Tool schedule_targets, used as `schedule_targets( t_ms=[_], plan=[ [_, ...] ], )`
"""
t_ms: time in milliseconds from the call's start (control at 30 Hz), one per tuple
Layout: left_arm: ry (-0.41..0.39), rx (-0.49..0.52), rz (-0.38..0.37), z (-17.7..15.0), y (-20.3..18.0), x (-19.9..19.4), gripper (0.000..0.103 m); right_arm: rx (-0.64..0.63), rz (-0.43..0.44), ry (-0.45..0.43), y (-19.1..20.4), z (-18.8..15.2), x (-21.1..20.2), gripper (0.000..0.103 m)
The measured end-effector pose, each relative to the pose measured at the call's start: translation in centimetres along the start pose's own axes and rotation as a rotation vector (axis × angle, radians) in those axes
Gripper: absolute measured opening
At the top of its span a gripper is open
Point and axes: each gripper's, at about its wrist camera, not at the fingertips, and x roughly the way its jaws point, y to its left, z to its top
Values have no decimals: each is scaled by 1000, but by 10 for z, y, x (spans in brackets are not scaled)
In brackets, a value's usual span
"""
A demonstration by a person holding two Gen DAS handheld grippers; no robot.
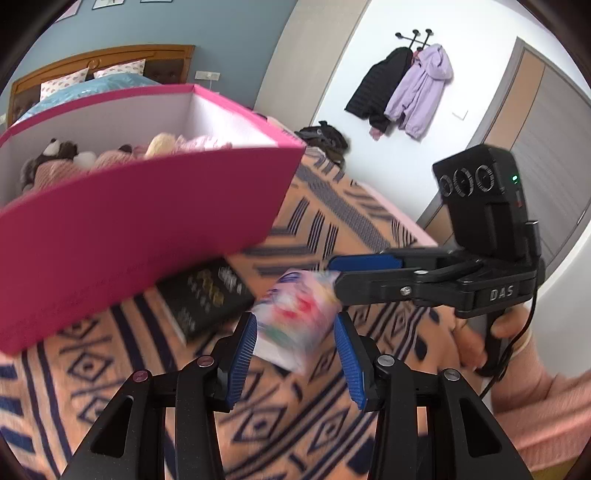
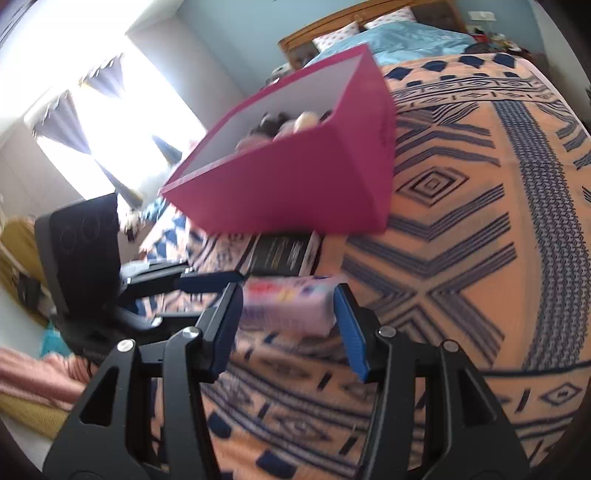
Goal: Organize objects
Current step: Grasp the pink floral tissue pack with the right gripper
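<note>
A small colourful packet point(image 1: 295, 317) hangs above the orange patterned blanket point(image 1: 332, 206). Both grippers close on it from different sides. My left gripper point(image 1: 295, 347) has its blue pads on the packet's two sides. My right gripper point(image 2: 288, 314) also has the packet point(image 2: 288, 306) between its pads, and in the left wrist view it point(image 1: 334, 273) reaches in from the right and pinches the packet's top corner. A pink box point(image 1: 140, 206) holding plush toys point(image 1: 55, 158) stands on the bed just behind; it also shows in the right wrist view point(image 2: 295, 177).
A black flat box point(image 1: 207, 299) lies on the blanket under the pink box's front edge, also seen in the right wrist view point(image 2: 280, 254). Jackets point(image 1: 406, 88) hang on the far wall. A blue duvet and pillows point(image 2: 399, 33) lie at the bed's head.
</note>
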Motion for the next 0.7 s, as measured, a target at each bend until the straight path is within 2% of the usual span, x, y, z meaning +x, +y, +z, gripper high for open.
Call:
schedule_targets(
  t_ms=[233,433,533,700],
  plan=[
    [34,-87,1,-19,14,0,43,5,-59,20,-9,-6,7,54],
    [63,-107,-44,-24,5,9,43,31,-25,60,-16,-8,26,54],
    [66,-113,-46,-24,3,12,43,23,-12,75,-11,-12,30,48],
    [55,-123,-44,-23,3,9,43,27,-23,64,-6,-16,26,47]
  ],
)
